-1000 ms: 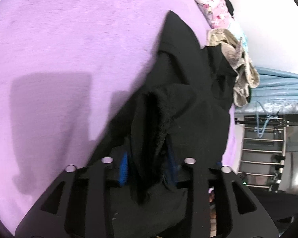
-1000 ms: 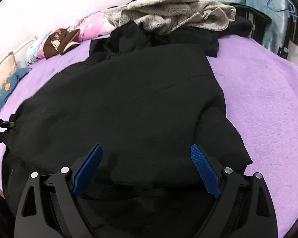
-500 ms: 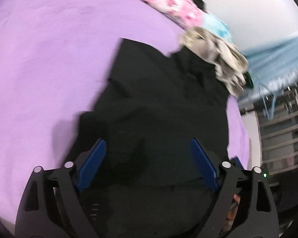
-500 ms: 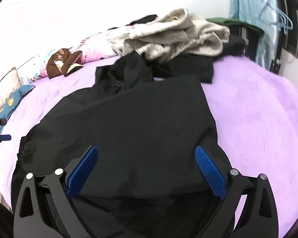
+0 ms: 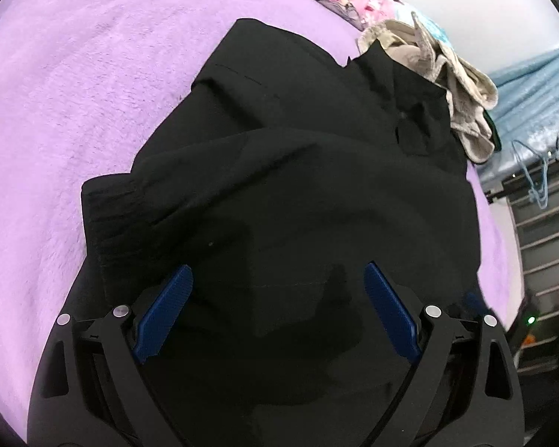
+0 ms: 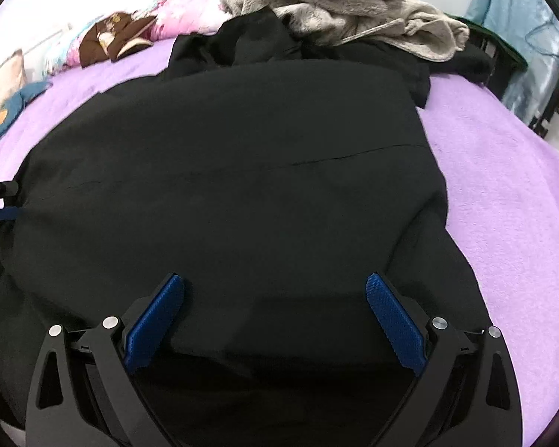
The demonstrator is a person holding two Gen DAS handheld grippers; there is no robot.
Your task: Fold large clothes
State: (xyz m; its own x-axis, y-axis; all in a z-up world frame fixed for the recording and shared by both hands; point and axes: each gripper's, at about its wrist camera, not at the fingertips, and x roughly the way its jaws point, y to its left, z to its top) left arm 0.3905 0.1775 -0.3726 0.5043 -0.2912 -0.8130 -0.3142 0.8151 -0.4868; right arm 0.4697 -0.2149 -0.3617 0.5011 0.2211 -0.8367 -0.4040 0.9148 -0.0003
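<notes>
Since a second ago the left gripper [image 5: 277, 290] has let go of the bunched black cloth it was pinching and now hangs over it with jaws spread wide and nothing between the blue pads. Nearest that camera, the black garment [image 5: 298, 193] lies on the bed [image 5: 74, 93], with a ribbed cuff or hem band turned out at its left edge and a sleeve-like layer folded across the body. The right gripper [image 6: 275, 305] likewise stands open and empty, just above the near hem of the same garment [image 6: 223, 171], as it did a second ago.

By my judgement the task is partly done: the garment is spread broad and fairly flat, one layer already laid over, a seam line running across it, yet it is still wide and needs at least another fold or two to become compact.

To the right, open purple bed surface gives room for sweeping or folding; the left side is open too. Farther off, the garment's top edge runs up against a beige fleece garment [image 6: 354, 11] and another dark heap, so room is tight there. Beyond lie pink floral bedding [image 6: 182, 15] and a metal rack [image 5: 540, 231] at the bed's side.
</notes>
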